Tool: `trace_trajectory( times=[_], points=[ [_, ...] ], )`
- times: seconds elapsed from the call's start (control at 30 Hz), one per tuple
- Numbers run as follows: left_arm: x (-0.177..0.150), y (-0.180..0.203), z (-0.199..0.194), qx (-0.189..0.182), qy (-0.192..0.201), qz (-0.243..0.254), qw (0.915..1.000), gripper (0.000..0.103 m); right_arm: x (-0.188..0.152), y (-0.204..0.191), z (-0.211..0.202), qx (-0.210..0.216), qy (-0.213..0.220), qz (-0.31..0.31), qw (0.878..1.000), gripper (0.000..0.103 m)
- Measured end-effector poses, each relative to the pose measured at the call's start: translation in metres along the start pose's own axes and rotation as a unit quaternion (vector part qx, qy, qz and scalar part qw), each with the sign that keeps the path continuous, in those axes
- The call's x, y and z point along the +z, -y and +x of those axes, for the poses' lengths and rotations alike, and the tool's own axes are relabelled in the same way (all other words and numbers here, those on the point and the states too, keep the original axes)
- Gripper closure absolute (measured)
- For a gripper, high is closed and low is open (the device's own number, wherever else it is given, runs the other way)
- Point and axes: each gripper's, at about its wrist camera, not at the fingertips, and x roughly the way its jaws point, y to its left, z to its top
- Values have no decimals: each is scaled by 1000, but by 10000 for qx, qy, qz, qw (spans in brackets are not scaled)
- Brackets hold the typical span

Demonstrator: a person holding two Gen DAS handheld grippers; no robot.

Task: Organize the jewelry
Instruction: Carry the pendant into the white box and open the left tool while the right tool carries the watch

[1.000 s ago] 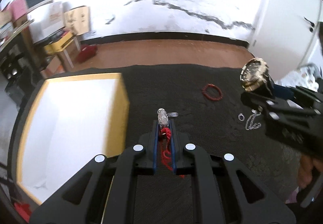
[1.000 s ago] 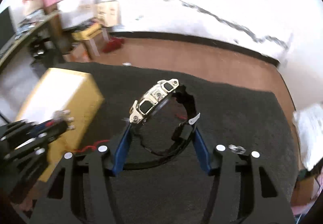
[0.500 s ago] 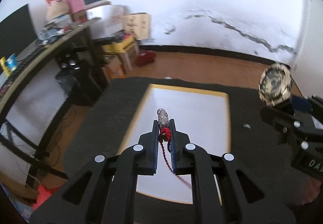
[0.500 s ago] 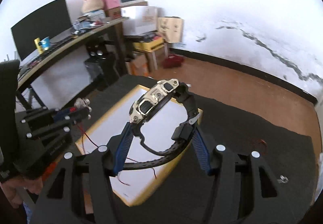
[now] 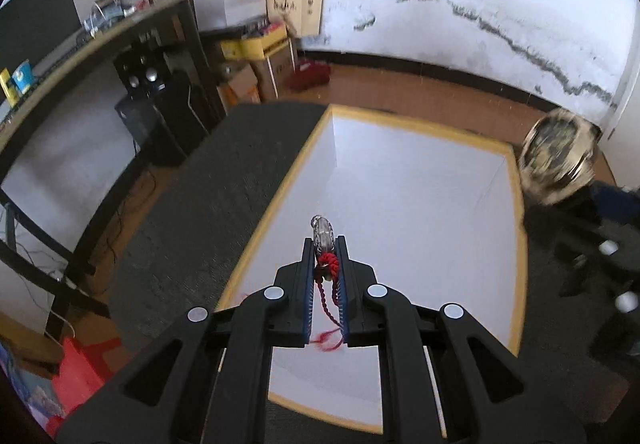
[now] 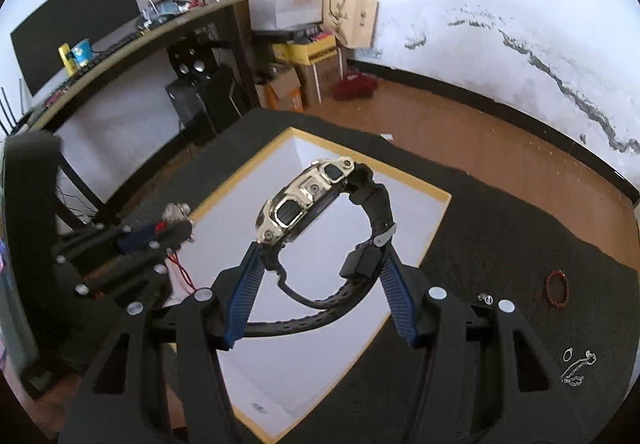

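the left hand-held gripper [image 5: 325, 244] is pinching a small silver pendant [image 5: 322, 234] on a red braided cord [image 5: 327, 286], its jaws together on it, the cord trailing back between the fingers. it is hovering over the open white box with a yellow rim [image 5: 280, 204], which is sitting on the dark-covered table [image 5: 188, 228].

the right hand-held gripper [image 6: 320, 256] is clamping a gold-cased wristwatch [image 6: 304, 200] by its black rubber strap, jaws partly apart around the loop, above the box at its 6 o'clock edge.

at 3 o'clock on the table a red bead bracelet [image 6: 557, 290], a silver chain [image 6: 576, 366] and a small ring [image 6: 568, 354] are lying loose.

the watch is looking heavy and stiff at the case, so the springy strap is the safer hold. the pendant is light, its cord limp and likely to snag or swing.
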Motion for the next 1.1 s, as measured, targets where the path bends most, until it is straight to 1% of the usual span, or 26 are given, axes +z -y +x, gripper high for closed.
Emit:
trace_trajectory(
  times=[0.13,0.37,0.57,0.7,0.9,0.97,1.0,1.07,1.1],
  points=[
    [-14,0,27,-41,-239,-147,9996,93,-6,0,16,-89,-120,-33,9999,46],
    [-31,-3,61,132,-532,-303,9980,93,-9,-1,32,-164,-254,-73,9995,46],
    [-41,-7,71,220,-689,-283,9970,93,-13,-2,44,-157,-377,-102,9991,46],
    [-42,-4,72,289,-655,-141,9973,93,-12,-1,48,-160,-410,-90,9990,46],
    [-42,0,73,190,-733,-167,9970,93,-12,0,48,-164,-404,-60,9990,46],
    [-42,-1,73,147,-768,-244,9966,89,-12,3,48,-170,-400,-43,9990,46],
    [-42,-1,73,117,-790,-246,9965,86,-12,3,48,-167,-399,-35,9991,46],
    [-43,0,73,151,-826,-225,9962,40,-13,4,48,-159,-395,-23,9991,46],
    [-43,1,71,235,-771,-227,9965,13,-12,4,48,-158,-390,-22,9991,46]
  ],
)
